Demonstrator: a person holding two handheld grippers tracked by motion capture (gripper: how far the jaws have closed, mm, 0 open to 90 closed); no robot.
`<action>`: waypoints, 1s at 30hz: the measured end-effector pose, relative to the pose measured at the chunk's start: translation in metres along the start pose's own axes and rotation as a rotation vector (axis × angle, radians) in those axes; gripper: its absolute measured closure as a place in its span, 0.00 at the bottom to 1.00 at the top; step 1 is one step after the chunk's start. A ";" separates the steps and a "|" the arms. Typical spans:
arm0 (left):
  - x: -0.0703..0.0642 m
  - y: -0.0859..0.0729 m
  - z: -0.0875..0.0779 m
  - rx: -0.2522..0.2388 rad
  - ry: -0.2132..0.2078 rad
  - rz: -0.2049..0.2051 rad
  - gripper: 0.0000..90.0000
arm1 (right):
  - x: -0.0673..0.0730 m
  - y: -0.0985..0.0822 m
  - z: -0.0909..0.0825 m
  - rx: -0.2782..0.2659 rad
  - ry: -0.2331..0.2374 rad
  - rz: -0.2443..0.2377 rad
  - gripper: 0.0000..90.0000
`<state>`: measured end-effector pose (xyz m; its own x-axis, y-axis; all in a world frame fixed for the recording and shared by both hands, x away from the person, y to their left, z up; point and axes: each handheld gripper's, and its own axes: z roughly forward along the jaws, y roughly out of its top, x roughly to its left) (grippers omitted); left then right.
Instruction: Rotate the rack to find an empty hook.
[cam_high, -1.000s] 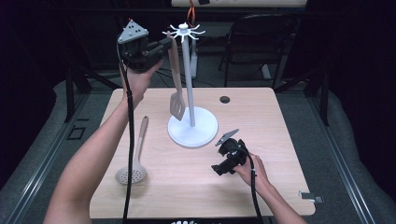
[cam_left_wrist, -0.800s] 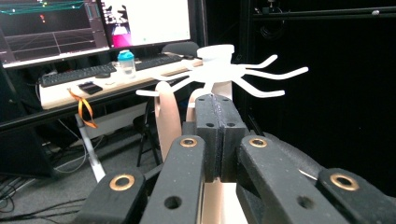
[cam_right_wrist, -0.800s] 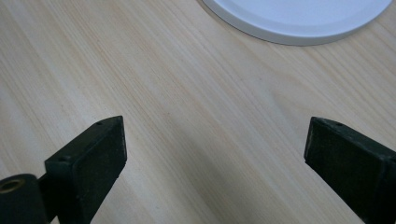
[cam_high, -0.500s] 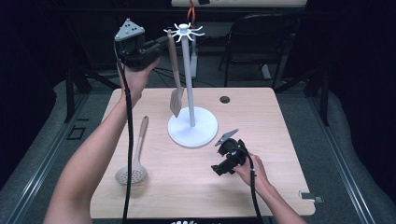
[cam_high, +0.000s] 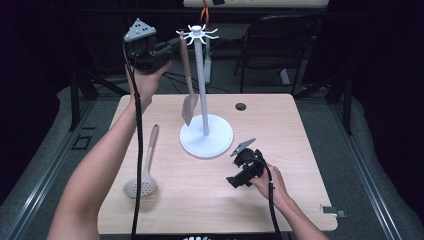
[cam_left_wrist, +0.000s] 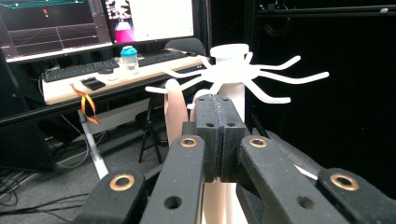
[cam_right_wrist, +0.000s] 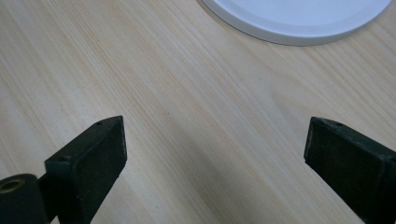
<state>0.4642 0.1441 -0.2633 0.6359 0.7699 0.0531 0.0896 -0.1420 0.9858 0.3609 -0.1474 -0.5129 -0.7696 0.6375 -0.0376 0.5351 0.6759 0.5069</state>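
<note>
A white utensil rack (cam_high: 205, 134) stands mid-table, with hook arms (cam_left_wrist: 275, 77) spreading from its top. A wooden spatula (cam_high: 190, 105) hangs blade down beside the pole, and its handle top (cam_left_wrist: 175, 109) sits right by a hook tip. My left gripper (cam_high: 172, 47) is raised to that height, jaws shut at the upper handle. In the left gripper view (cam_left_wrist: 217, 135) the pads look pressed together, and the actual grip point is hidden behind them. My right gripper (cam_high: 239, 167) rests low on the table in front of the rack base (cam_right_wrist: 299, 18), open (cam_right_wrist: 215, 154) with bare wood between its jaws.
A slotted spoon (cam_high: 145, 175) lies on the table's left side, bowl toward me. A small black disc (cam_high: 240, 106) sits at the back right of the wooden tabletop (cam_high: 300, 150). Behind the table are a chair (cam_high: 270, 45) and a desk with monitors (cam_left_wrist: 93, 28).
The spatula has risen and shifted left, so its handle top is now up at the rack's hook arms. The left gripper tilted slightly with it. The right gripper has not moved.
</note>
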 end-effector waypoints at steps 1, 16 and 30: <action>0.000 0.000 -0.001 -0.003 0.001 -0.003 1.00 | 0.000 0.000 0.000 -0.003 -0.002 -0.004 0.06; 0.010 -0.018 -0.018 0.014 0.000 -0.059 0.78 | 0.001 0.000 0.000 -0.007 0.003 -0.003 0.06; 0.015 -0.063 -0.028 0.161 0.000 -0.069 0.26 | 0.001 0.000 0.002 0.008 0.003 -0.008 0.06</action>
<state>0.4462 0.1820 -0.3200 0.6237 0.7816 -0.0137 0.2547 -0.1866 0.9489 0.3604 -0.1458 -0.5144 -0.7750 0.6308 -0.0388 0.5316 0.6838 0.4998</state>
